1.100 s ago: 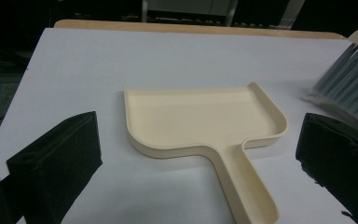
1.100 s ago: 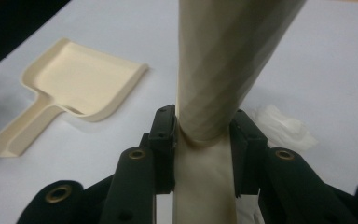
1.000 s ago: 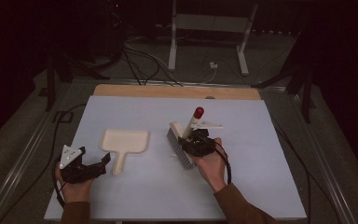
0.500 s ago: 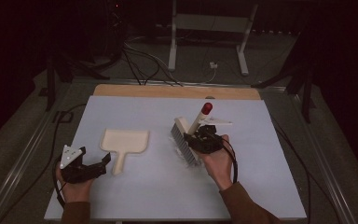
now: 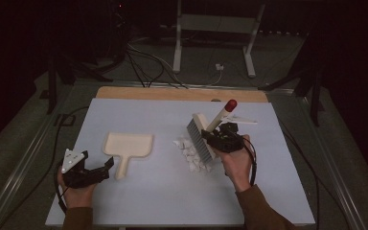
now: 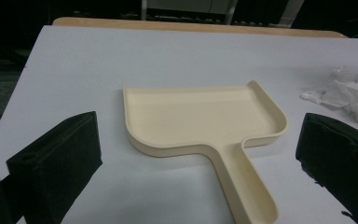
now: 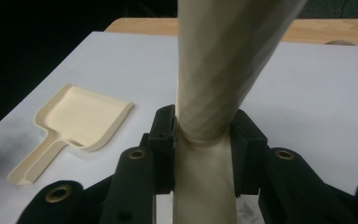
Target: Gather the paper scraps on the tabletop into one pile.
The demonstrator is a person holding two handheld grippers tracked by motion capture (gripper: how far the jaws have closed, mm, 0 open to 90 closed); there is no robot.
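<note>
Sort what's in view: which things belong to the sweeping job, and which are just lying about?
In the job: brush clamped in the right gripper; crumpled paper scraps; cream dustpan, in front of the open left gripper.

Lying about: cables and a metal stand beyond the table.

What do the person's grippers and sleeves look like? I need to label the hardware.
Both grippers, left gripper and right gripper, are black with blocky jaws; each trails a black cable. The left carries a grey three-cornered plate. Brown sleeves cover the forearms.
</note>
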